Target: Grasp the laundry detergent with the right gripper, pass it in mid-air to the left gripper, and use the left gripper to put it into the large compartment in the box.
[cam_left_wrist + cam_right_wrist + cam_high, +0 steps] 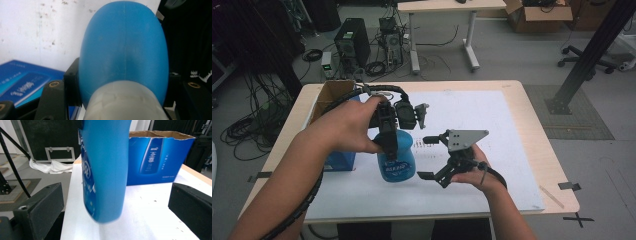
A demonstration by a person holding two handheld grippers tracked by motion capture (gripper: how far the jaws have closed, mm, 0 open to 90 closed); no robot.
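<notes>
Blue bottle beside box, off table edge

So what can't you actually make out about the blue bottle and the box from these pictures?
- Blue bottle, cap end: in the high view the left gripper and the hand cover it.
- Bottle label: in the high view too small to read; in the right gripper view seen edge-on.
- Bottle's top: cut off by the upper edge of the right gripper view.
- Blue box, inside: hidden by its own walls in the right gripper view, by the forearm in the high view.
</notes>
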